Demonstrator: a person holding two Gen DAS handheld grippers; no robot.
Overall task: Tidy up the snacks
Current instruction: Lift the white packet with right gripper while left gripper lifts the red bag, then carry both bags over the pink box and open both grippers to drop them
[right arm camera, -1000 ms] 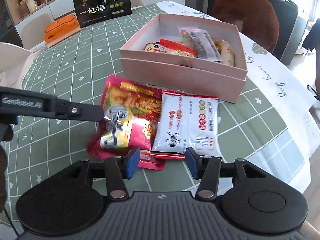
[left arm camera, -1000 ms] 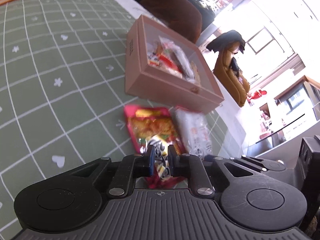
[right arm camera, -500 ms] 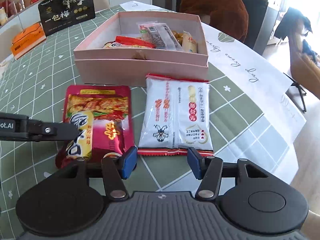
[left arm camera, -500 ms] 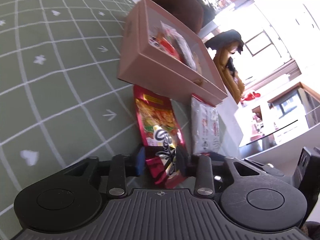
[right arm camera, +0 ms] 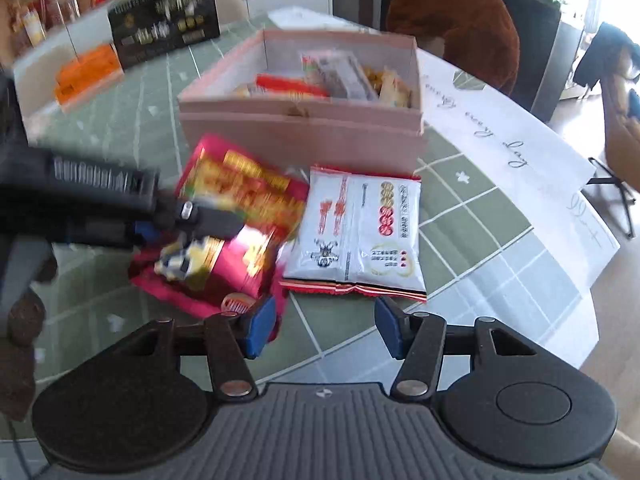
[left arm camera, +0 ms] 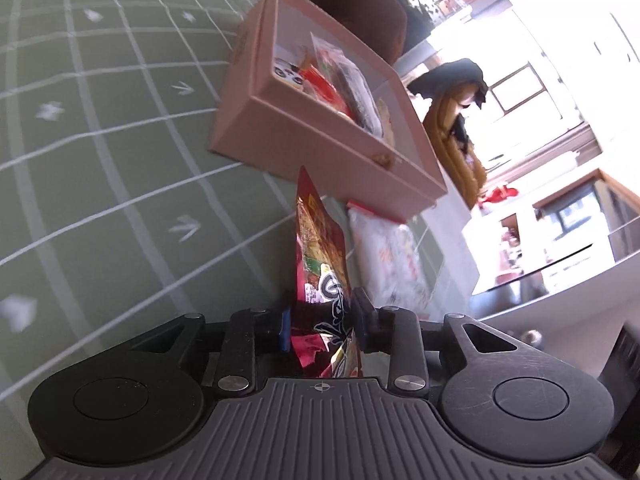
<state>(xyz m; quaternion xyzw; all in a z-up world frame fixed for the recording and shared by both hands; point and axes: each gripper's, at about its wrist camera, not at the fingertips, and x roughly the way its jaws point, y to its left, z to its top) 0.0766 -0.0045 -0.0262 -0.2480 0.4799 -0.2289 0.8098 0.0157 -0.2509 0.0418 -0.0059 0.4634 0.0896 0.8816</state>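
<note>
My left gripper point(left arm camera: 322, 322) is shut on the red snack packet point(left arm camera: 320, 248) and holds it on edge, lifted off the table; the packet point(right arm camera: 240, 216) also shows in the right wrist view, tilted up with the left gripper point(right arm camera: 176, 216) on its near end. The white snack packet point(right arm camera: 360, 232) lies flat on the green tablecloth just in front of the pink box point(right arm camera: 304, 136), which holds several snacks. My right gripper point(right arm camera: 324, 326) is open and empty, just short of the white packet's near edge.
A black gift box point(right arm camera: 164, 24) and an orange box point(right arm camera: 88, 72) stand at the table's far side. A white paper runner point(right arm camera: 512, 152) lies along the right. A brown chair point(right arm camera: 456, 28) stands behind the pink box.
My left gripper has closed on the red packet and lifted it, turning it on edge. My right gripper stays open and has shifted a little relative to the white packet.
</note>
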